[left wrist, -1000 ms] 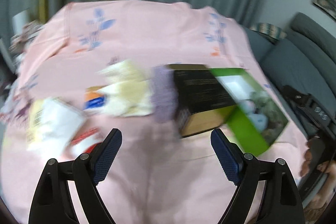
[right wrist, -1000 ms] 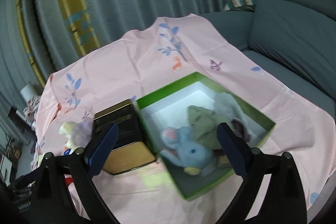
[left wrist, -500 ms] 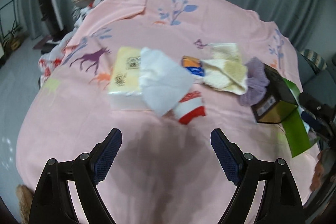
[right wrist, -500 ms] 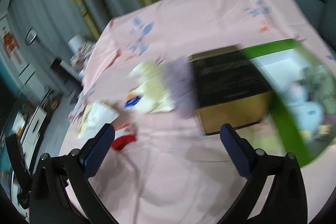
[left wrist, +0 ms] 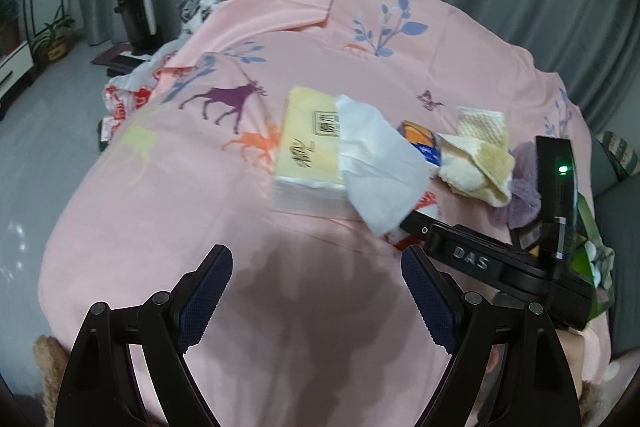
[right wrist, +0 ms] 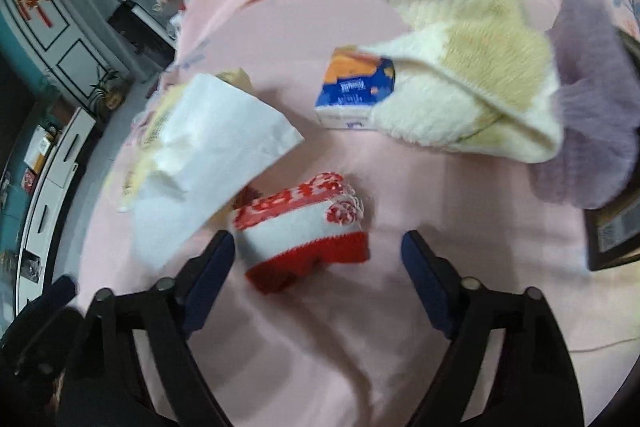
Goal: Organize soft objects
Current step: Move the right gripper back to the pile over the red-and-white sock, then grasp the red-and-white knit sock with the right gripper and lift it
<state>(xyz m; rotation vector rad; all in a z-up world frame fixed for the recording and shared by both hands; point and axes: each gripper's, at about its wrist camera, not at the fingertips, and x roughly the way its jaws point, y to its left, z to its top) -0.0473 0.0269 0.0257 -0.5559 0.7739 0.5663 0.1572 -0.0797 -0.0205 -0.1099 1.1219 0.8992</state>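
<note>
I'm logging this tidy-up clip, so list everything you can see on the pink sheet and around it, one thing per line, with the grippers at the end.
sheet: one, pink with deer and leaf prints, spread under everything.
tissue pack: one, yellow, middle of the sheet, a white tissue sticking out of it.
small pack: one, blue and orange, partly under the towel.
towel: one, cream and tan, crumpled, right of the tissue pack.
purple cloth: one, fluffy, beyond the towel to the right.
sock: one, red and white, folded, nearest the right gripper.
dark box: one, at the right edge, partly cut off.
left gripper: black with blue pads, open, nothing between.
right gripper: same build, jaws closing around the sock, pads not yet pressing.
</note>
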